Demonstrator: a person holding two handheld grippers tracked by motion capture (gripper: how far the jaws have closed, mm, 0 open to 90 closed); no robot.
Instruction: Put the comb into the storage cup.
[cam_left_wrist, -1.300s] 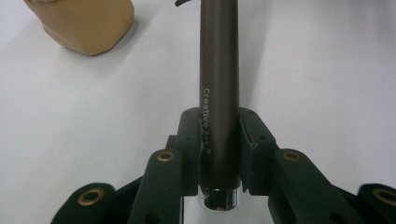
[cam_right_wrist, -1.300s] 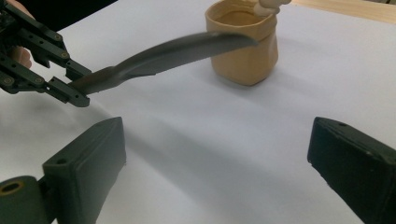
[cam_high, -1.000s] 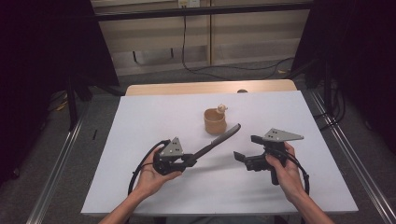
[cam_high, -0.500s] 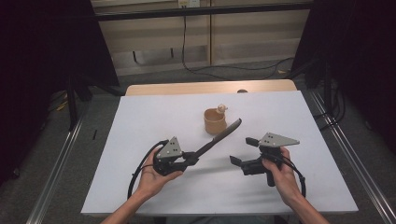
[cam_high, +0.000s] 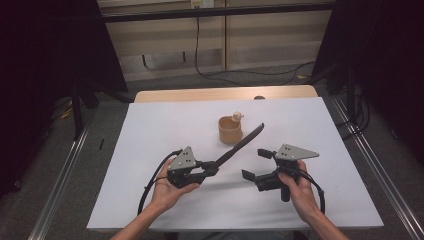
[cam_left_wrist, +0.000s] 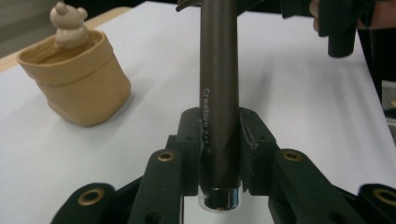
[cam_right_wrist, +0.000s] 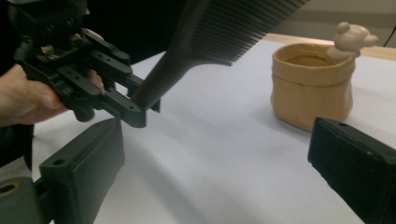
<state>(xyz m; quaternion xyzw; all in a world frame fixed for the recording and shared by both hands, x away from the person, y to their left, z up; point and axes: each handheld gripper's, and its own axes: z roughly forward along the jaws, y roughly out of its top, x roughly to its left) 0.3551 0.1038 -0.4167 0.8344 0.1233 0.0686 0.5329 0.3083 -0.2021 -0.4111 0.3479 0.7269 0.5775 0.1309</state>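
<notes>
My left gripper (cam_high: 212, 169) is shut on the round handle of a dark brown comb (cam_high: 240, 145), which slants up and away over the table toward a tan cup (cam_high: 230, 131). In the left gripper view the handle (cam_left_wrist: 219, 93) sits clamped between the jaws, its metal end cap toward the camera, with the cup (cam_left_wrist: 77, 79) at upper left. A small bear figure (cam_high: 238, 116) perches on the cup's rim. My right gripper (cam_high: 256, 164) is open, held just right of the comb with nothing between its jaws. The right gripper view shows the comb's teeth (cam_right_wrist: 224, 28) overhead and the left gripper (cam_right_wrist: 133, 109).
A white sheet (cam_high: 150, 130) covers the table, with a strip of bare wood (cam_high: 200, 94) at the far edge. Black cables (cam_high: 150, 185) loop from each gripper near the front edge. Metal rails (cam_high: 60, 190) run along both sides on the floor.
My right gripper has shifted a little to the left, nearer the comb. The left gripper and the comb have stayed where they were.
</notes>
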